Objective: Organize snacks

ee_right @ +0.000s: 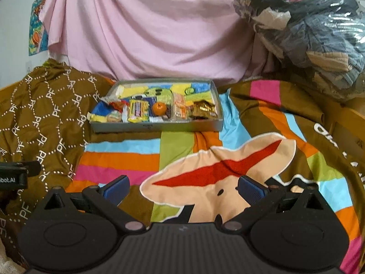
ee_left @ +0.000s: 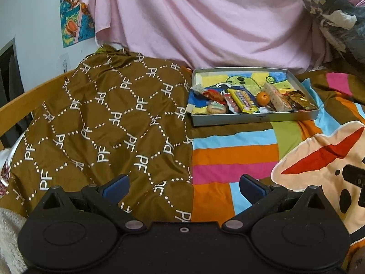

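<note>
**Tray ahead of both grippers, right one squarer to it**

While both of your grippers hang back over the bedding, the snacks all lie well ahead in the grey tray (ee_left: 255, 119). From your left gripper (ee_left: 183, 186), fingers spread wide and holding nothing, the tray sits at about one o'clock, its long axis running across your view. Reading the row from nine o'clock toward three: a round cookie (ee_left: 215, 108), a yellow packet (ee_left: 243, 101), a small orange fruit (ee_left: 262, 98), a pale wrapped bar (ee_left: 277, 98), and gold-wrapped pieces (ee_left: 298, 99), all crowded against the near wall.

Your right gripper (ee_right: 183, 186), likewise wide and empty, has the tray (ee_right: 157, 126) at roughly eleven o'clock, close to dead ahead. I judge neither arm clearly nearer; the right looks better lined up for the gold-wrapped end (ee_right: 202, 109).
</note>
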A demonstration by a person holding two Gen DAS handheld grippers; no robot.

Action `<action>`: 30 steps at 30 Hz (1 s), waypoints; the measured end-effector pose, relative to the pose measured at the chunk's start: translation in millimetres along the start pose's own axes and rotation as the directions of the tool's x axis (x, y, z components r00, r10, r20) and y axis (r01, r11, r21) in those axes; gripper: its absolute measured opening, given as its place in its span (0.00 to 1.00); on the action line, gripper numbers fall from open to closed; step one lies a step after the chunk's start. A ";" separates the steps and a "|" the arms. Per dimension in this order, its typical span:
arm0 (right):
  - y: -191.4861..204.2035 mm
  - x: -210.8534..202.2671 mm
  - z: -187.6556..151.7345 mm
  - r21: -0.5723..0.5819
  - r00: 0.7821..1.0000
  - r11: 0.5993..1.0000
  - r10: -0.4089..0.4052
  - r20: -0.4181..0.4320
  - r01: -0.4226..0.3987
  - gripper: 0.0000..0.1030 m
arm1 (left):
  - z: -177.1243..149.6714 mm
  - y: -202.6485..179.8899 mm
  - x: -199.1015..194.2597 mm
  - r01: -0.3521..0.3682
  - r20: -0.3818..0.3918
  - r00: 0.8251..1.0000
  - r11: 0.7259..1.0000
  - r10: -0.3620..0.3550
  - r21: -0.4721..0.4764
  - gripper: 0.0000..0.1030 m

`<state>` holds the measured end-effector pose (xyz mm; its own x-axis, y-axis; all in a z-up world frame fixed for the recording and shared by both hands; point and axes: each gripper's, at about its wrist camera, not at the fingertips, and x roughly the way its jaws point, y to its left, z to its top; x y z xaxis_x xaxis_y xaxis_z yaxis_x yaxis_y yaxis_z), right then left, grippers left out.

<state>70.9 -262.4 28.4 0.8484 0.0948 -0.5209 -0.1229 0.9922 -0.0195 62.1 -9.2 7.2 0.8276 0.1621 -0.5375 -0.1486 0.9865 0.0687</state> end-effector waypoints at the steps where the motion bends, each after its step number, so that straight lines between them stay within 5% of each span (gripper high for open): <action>1: -0.3 1.5 -0.3 0.006 1.000 1.000 -0.001 -0.010 0.001 1.00 | -0.3 0.4 0.3 -0.001 -0.003 1.000 1.000 0.001 -0.003 0.99; 10: -1.1 12.0 -4.5 0.035 0.997 0.999 -0.009 -0.082 0.012 1.00 | -2.2 -3.3 3.3 -0.014 -0.020 1.000 1.000 0.014 0.014 0.99; 30: -0.7 11.9 -5.1 0.032 0.996 0.999 -0.007 -0.084 0.010 1.00 | -3.6 -3.2 3.5 -0.013 -0.023 1.000 1.000 0.014 0.016 0.99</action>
<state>78.5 -262.3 17.9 0.8028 0.0806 -0.5908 -0.0982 0.9952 0.0023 63.6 -11.9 2.0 0.8126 0.1748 -0.5560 -0.1510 0.9845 0.0889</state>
